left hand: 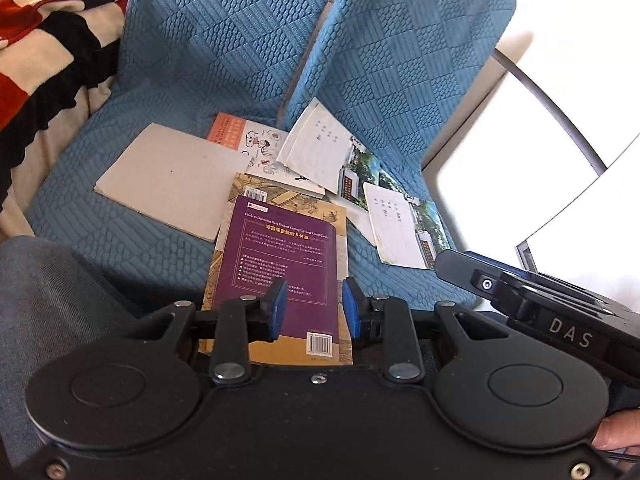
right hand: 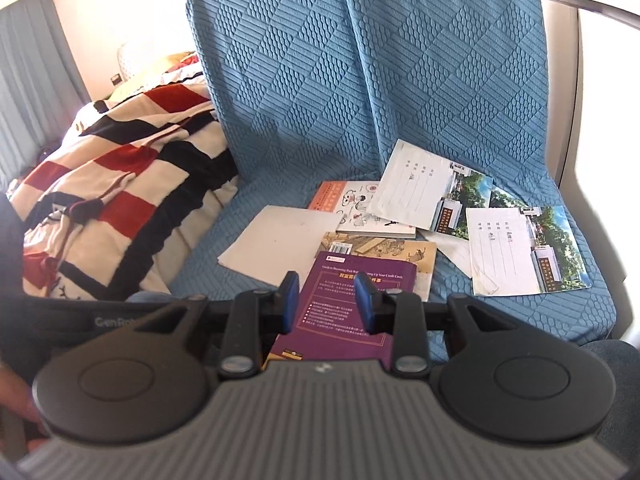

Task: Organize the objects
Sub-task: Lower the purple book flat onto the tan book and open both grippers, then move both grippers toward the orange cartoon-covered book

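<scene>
Books and booklets lie scattered on a blue quilted seat (left hand: 120, 240). A purple book (left hand: 280, 264) (right hand: 352, 320) rests on a yellow illustrated book (left hand: 288, 196) (right hand: 384, 252). Left of them lies a grey card (left hand: 168, 176) (right hand: 280, 240). Behind it is an orange and white book (left hand: 248, 140) (right hand: 352, 204). Two white photo booklets (left hand: 316, 148) (left hand: 400, 228) (right hand: 416, 188) (right hand: 520, 248) lie to the right. My left gripper (left hand: 315, 306) hovers open above the purple book, holding nothing. My right gripper (right hand: 327, 296) is also open and empty above it.
A red, black and cream striped blanket (right hand: 120, 184) (left hand: 40, 40) is heaped left of the seat. The blue backrest (right hand: 360, 80) rises behind the books. A curved metal armrest (left hand: 552, 100) borders the right side. The right gripper's black housing (left hand: 560, 320) shows in the left wrist view.
</scene>
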`<action>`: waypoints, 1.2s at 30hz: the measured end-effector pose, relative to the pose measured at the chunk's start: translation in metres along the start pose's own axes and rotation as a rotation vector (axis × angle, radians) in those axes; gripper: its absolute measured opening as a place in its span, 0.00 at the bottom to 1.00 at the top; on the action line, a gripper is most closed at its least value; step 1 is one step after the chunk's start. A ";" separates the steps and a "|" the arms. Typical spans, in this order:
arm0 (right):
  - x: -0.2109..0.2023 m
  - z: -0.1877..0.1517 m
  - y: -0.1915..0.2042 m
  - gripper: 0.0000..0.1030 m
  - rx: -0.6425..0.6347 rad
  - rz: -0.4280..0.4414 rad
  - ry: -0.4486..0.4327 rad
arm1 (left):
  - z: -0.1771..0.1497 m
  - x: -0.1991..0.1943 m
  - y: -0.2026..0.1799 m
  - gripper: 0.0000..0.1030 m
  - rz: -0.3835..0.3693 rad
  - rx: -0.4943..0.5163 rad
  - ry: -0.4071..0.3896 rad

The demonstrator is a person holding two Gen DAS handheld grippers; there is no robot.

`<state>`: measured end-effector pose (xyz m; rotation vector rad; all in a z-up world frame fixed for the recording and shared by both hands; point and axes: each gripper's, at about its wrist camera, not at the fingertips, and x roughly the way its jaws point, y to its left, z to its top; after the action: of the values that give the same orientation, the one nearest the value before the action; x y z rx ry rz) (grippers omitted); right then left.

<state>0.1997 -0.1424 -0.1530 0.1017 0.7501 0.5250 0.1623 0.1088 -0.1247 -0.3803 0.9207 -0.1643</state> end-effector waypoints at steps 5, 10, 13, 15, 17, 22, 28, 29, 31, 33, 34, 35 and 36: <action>-0.007 -0.011 0.003 0.33 -0.005 0.003 -0.028 | -0.016 -0.007 0.000 0.26 -0.002 0.024 -0.025; -0.006 -0.020 -0.001 0.33 0.007 -0.004 -0.046 | -0.031 -0.002 0.009 0.26 -0.014 -0.004 -0.013; -0.002 -0.021 -0.008 0.33 0.030 -0.006 -0.044 | -0.032 0.005 0.012 0.26 -0.008 -0.011 -0.016; 0.003 -0.020 -0.012 0.33 0.043 -0.002 -0.048 | -0.031 0.009 0.014 0.26 -0.002 -0.013 -0.024; 0.009 -0.017 -0.016 0.33 0.042 0.002 -0.056 | -0.029 0.012 0.016 0.26 -0.003 -0.020 -0.030; 0.024 -0.011 -0.022 0.33 0.045 0.006 -0.058 | -0.018 0.017 0.019 0.26 0.012 -0.035 -0.036; 0.048 -0.005 -0.030 0.33 0.051 0.004 -0.035 | 0.003 0.040 0.026 0.26 0.027 -0.040 -0.026; 0.054 -0.004 -0.033 0.33 0.059 0.004 -0.031 | 0.007 0.047 0.027 0.26 0.036 -0.040 -0.018; 0.067 -0.002 -0.038 0.33 0.082 0.007 -0.022 | 0.018 0.062 0.031 0.26 0.043 -0.046 0.000; 0.082 0.000 -0.043 0.33 0.103 0.003 0.003 | 0.028 0.077 0.037 0.26 0.033 -0.053 -0.004; 0.091 0.002 -0.045 0.33 0.108 0.001 0.015 | 0.034 0.085 0.042 0.26 0.024 -0.054 -0.013; 0.100 0.004 -0.046 0.33 0.117 -0.004 0.026 | 0.041 0.094 0.048 0.26 0.034 -0.063 -0.012; 0.110 0.008 -0.048 0.33 0.127 -0.006 0.036 | 0.047 0.102 0.054 0.26 0.040 -0.074 -0.013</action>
<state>0.2919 -0.1297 -0.2289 0.2079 0.8184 0.4741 0.2596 0.1396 -0.1956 -0.4304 0.9231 -0.0914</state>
